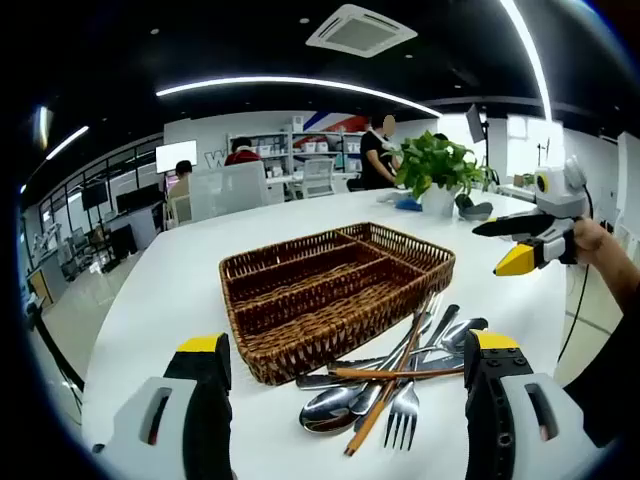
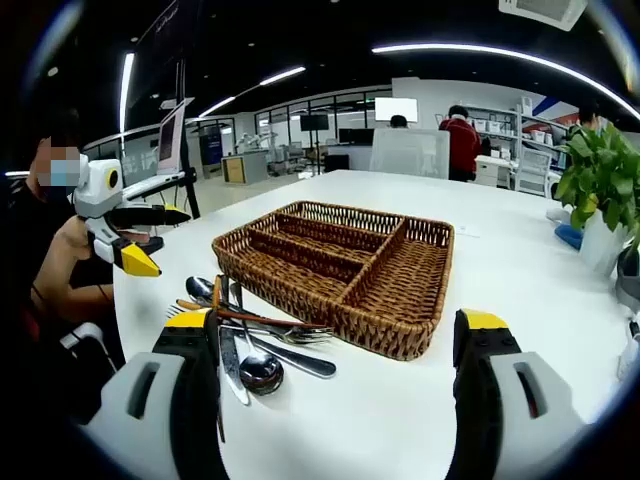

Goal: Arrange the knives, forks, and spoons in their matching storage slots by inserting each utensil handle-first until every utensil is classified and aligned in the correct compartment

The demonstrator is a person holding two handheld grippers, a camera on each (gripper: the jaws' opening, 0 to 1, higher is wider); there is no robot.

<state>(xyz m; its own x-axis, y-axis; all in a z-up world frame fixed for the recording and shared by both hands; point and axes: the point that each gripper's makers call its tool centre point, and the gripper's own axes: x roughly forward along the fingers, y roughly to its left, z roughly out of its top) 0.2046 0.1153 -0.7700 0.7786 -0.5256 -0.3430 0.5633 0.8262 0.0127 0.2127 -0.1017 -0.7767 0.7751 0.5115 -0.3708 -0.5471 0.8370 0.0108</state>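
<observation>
An open-plan office: long white ceiling light strips (image 1: 300, 82), a square ceiling air-conditioning vent (image 1: 361, 29), rows of dark desk monitors (image 1: 95, 195) (people working behind).

I've got both grippers up in the air, holding nothing. Left gripper (image 1: 345, 380) has its jaws spread wide, and right gripper (image 2: 340, 355) is spread just as wide.

Bright ceiling strip lights (image 1: 300, 82) give sharp, evenly lit views with fisheye-bent edges.

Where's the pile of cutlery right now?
The cutlery pile lies on the white table, against the wicker tray, between the left claw's jaws.
</observation>
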